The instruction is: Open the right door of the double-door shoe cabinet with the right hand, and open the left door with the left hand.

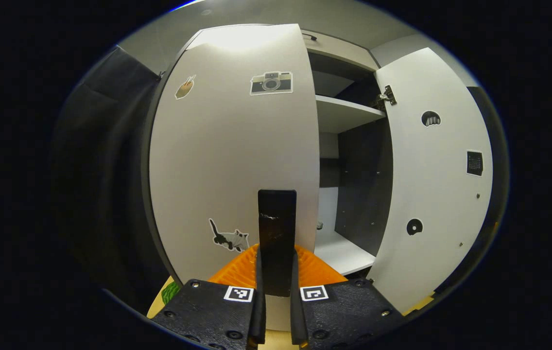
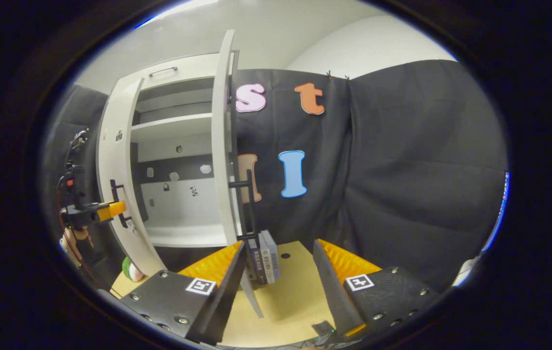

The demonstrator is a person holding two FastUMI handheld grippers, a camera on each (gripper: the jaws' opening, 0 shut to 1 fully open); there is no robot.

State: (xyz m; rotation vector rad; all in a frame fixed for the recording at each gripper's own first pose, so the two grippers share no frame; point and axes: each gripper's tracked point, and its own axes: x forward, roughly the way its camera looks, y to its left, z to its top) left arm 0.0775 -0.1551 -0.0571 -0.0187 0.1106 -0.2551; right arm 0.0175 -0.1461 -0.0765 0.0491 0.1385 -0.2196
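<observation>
In the left gripper view the white left door (image 1: 232, 155) of the shoe cabinet carries stickers, and its black bar handle (image 1: 277, 218) stands upright between my fingers. My left gripper (image 1: 277, 253) is shut on that handle. The right door (image 1: 431, 184) stands swung wide open, baring the shelves (image 1: 344, 114). In the right gripper view my right gripper (image 2: 279, 243) is open with nothing in it, just right of the right door (image 2: 222, 146), seen edge-on, and its handle (image 2: 248, 204). Far left, the left gripper (image 2: 91, 211) holds the left door (image 2: 115, 170), which is slightly ajar.
A few books (image 2: 264, 257) stand on the wooden table (image 2: 295, 296) behind the right door's lower edge. A green ball (image 2: 130, 270) lies by the left door's foot. Black cloth wall (image 2: 402, 170) closes off the right side.
</observation>
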